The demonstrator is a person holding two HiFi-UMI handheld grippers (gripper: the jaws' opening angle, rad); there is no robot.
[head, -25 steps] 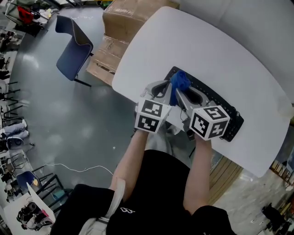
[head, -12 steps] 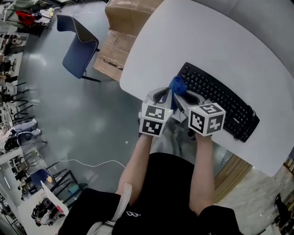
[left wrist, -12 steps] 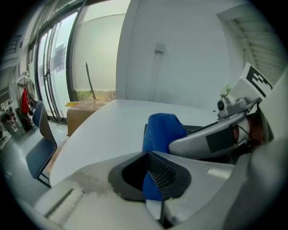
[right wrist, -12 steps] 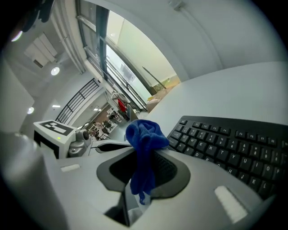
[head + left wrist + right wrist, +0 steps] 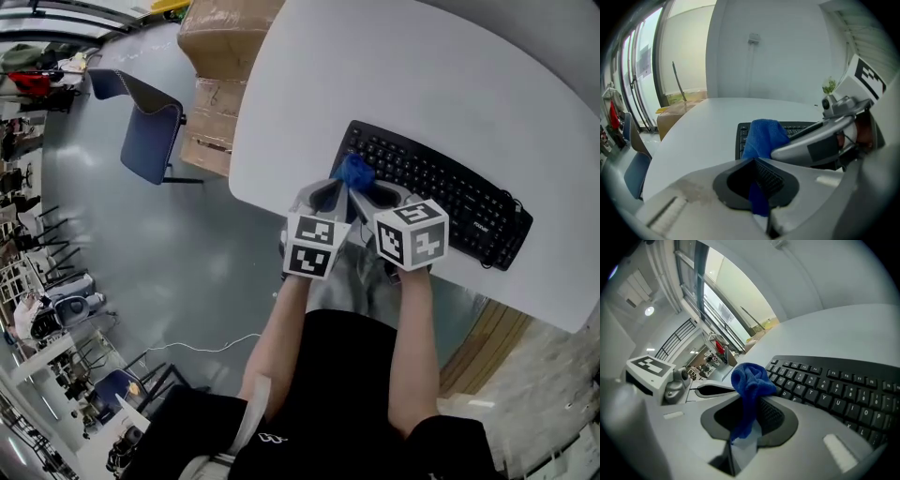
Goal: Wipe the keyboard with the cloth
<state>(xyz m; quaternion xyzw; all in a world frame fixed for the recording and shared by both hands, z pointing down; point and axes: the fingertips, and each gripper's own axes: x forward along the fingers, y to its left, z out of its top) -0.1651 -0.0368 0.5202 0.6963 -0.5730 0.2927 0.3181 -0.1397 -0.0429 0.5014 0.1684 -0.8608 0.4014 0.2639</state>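
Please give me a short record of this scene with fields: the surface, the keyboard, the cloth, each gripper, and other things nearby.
surface: white table
keyboard: black keyboard, flat on the table near the person's edge
cloth: blue cloth, bunched, over the keyboard's left end; contact with the keys is unclear
left gripper: left gripper, jaws shut on the cloth
right gripper: right gripper, jaws shut on the same cloth
nearby: blue chair and cardboard boxes on the floor beside the table

Your white bench [image 5: 422, 84] (rounded at the corner) carries one black keyboard [image 5: 450, 199], lying near your edge.
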